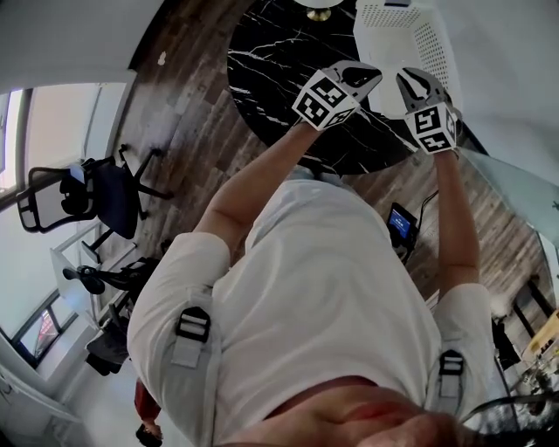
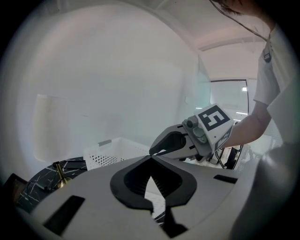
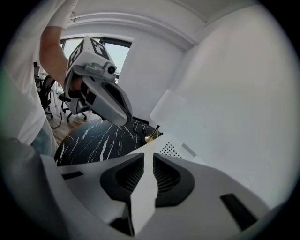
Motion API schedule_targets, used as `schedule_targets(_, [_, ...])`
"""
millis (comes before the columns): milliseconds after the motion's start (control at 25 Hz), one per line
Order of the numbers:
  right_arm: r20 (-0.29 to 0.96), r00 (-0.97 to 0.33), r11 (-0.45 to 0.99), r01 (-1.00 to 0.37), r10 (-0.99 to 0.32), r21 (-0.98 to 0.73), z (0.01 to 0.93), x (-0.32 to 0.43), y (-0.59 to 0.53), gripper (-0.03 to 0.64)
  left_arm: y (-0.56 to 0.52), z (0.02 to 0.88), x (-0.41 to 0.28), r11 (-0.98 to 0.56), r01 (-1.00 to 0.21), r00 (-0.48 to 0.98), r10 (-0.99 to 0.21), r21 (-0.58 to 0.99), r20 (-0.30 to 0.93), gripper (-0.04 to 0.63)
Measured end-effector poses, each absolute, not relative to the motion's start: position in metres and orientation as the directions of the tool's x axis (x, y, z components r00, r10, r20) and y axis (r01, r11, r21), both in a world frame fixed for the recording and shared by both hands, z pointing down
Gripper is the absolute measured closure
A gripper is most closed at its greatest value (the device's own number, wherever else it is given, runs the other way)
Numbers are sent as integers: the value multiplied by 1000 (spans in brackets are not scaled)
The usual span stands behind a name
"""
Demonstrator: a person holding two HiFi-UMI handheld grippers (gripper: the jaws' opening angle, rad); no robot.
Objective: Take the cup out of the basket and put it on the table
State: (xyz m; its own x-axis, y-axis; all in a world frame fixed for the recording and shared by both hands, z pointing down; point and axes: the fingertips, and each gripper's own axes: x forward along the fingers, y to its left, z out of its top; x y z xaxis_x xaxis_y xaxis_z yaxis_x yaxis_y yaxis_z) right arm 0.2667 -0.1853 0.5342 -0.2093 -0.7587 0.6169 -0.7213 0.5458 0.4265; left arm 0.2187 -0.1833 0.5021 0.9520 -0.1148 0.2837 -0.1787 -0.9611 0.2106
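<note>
No cup shows in any view. The white perforated basket (image 1: 402,35) stands at the far right of the round black marble table (image 1: 271,61); its inside is hidden. My left gripper (image 1: 371,77) is held up over the table's near edge, jaws together with nothing between them. My right gripper (image 1: 409,80) hovers close beside it, just before the basket, also shut and empty. In the left gripper view the basket (image 2: 112,152) lies ahead beyond my left gripper (image 2: 151,159), with the right gripper (image 2: 171,143) alongside. The right gripper view shows my right gripper (image 3: 149,154) near the basket's corner (image 3: 173,150).
A brass-coloured stand (image 1: 319,10) sits on the table's far side, left of the basket, and also shows as the brass stand (image 3: 151,136). A white wall rises behind the basket. Office chairs (image 1: 96,196) stand on the wood floor to the left.
</note>
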Motion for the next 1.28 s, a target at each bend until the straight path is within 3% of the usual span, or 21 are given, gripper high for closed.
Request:
schedule_targets(720, [890, -45, 723, -601, -455, 340, 672, 321, -249, 543, -210, 553, 247, -974, -153, 913, -75, 166, 401, 591])
schedule_targets(1000, [924, -22, 763, -572, -382, 302, 703, 324, -255, 540, -222, 565, 246, -970, -165, 897, -72, 180, 436, 591])
schedule_targets(1280, [918, -4, 775, -537, -396, 332, 712, 325, -258, 565, -225, 566, 242, -969, -168, 894, -72, 182, 443, 591])
